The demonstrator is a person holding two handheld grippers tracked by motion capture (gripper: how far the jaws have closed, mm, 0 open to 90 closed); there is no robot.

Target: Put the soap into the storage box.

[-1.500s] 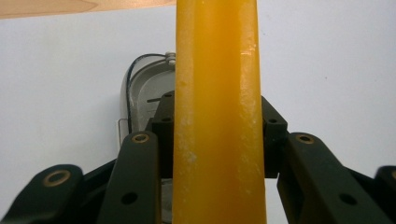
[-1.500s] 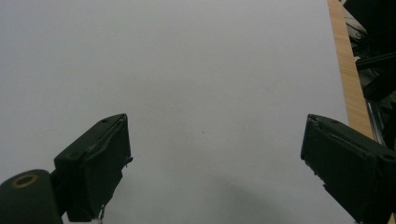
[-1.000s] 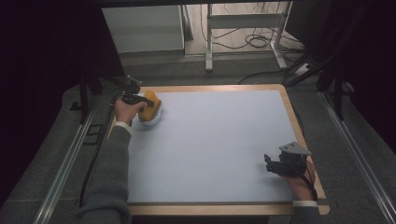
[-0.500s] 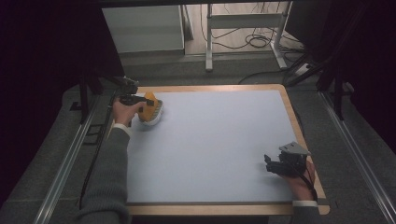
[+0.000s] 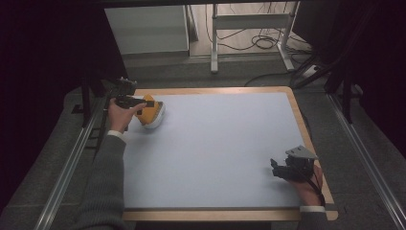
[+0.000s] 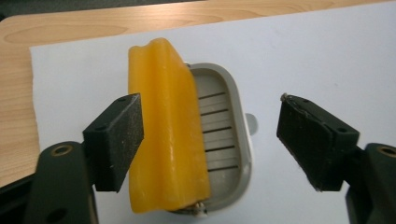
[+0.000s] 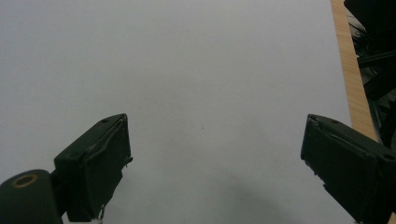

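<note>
A waxy, yellow-orange oblong soap bar [image 6: 166, 130] is seen lying tilted across a pale grey slotted plastic soap dish [image 6: 226, 140] at the far left corner of a wooden-edged counter [image 5: 306, 120] covered by a pale blue-white sheet [image 5: 225, 143]. The left gripper [image 6: 210, 140] is held directly over it, spread wide and holding nothing; the bar's long axis is seen running along the jaws, away from the camera, with one jaw just beside its left flank and the dish between bar and other jaw. The right gripper [image 5: 287, 170], well apart at the near right corner, is likewise held wide open and empty above bare sheet.
</note>
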